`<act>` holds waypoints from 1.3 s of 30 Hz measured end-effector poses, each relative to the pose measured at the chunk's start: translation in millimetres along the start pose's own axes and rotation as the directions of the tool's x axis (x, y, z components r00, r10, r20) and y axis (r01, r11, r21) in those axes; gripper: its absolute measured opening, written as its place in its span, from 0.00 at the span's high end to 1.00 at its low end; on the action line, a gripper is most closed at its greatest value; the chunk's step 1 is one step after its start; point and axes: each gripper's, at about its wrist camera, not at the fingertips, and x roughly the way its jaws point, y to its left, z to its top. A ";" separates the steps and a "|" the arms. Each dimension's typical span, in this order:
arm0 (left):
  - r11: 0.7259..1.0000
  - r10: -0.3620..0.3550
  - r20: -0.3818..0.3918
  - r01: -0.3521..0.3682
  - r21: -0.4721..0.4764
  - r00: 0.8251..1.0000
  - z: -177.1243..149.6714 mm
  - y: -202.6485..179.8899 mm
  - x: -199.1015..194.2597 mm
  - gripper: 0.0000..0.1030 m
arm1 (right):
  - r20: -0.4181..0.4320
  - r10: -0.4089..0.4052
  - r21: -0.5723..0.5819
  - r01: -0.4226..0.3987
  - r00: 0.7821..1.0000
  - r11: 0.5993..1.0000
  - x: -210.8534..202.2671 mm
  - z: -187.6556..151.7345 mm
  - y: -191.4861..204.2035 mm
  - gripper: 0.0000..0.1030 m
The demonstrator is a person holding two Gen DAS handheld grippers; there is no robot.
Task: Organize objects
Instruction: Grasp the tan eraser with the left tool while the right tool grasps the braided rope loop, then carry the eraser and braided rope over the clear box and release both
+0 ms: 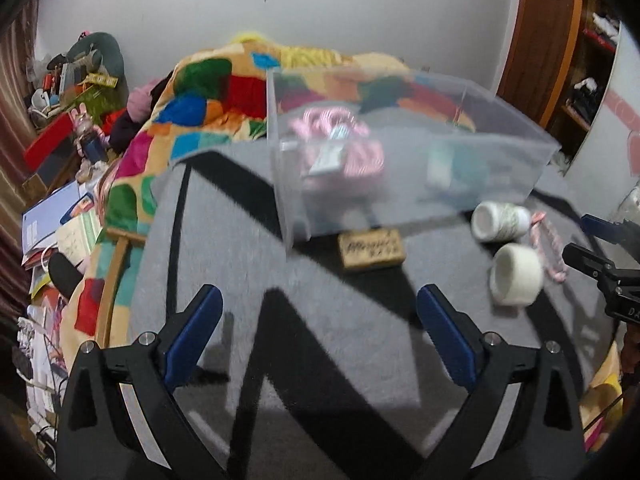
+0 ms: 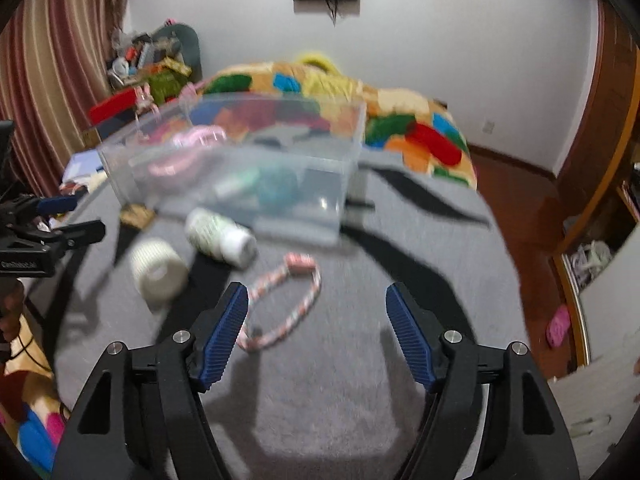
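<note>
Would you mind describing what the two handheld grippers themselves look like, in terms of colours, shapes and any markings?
Both are alike. The left gripper and right gripper have black angular arms with triangular cut-outs and round silver screws at the joints. Each finger ends in a blue ribbed pad. White lettering shows on the left gripper's black body as seen from the right wrist camera, too blurred to read. No sleeves or hands are clearly visible.

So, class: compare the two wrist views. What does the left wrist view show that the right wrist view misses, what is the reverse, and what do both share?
Only the left: the left tool, open and empty, and a stack of papers off the left edge. Only the right: the right tool, open, over a pink rope loop seen whole. Both: the clear bin, white bottle, tape roll, tan block and grey mat.
</note>
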 end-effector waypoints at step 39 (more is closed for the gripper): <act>0.995 -0.095 0.148 0.098 -0.008 0.984 16.2 -9.5 -41.9 0.62 | 0.156 0.103 0.000 -0.104 0.982 0.995 -36.9 25.9 20.8 0.91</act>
